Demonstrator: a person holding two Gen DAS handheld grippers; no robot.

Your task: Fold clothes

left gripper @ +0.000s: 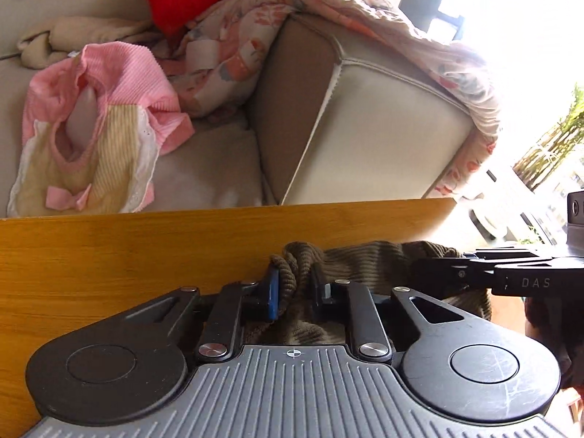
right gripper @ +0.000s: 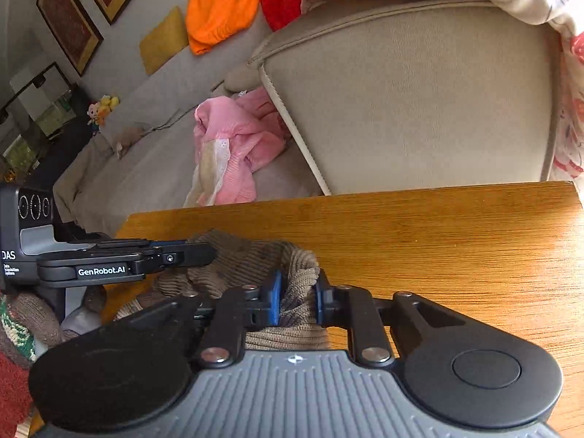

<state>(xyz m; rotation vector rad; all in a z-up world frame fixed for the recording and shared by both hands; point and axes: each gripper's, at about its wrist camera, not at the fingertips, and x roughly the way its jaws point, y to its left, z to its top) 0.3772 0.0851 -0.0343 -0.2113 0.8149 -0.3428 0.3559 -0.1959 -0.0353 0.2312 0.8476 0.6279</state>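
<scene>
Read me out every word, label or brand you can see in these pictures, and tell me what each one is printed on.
"DAS": on the side of the right gripper, seen from the left wrist.
"DAS": on the grey camera housing of the left gripper.
"GenRobot.AI": on the left gripper's black side bar.
Small print under that "DAS": too small to read.

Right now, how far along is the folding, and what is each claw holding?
Nothing looks folded yet. In hand: the left claw and right claw are both shut on the bunched brown corduroy garment lying on the wooden table. Left: that fold itself, plus the pink garment and the orange one, both crumpled on the sofa.
</scene>
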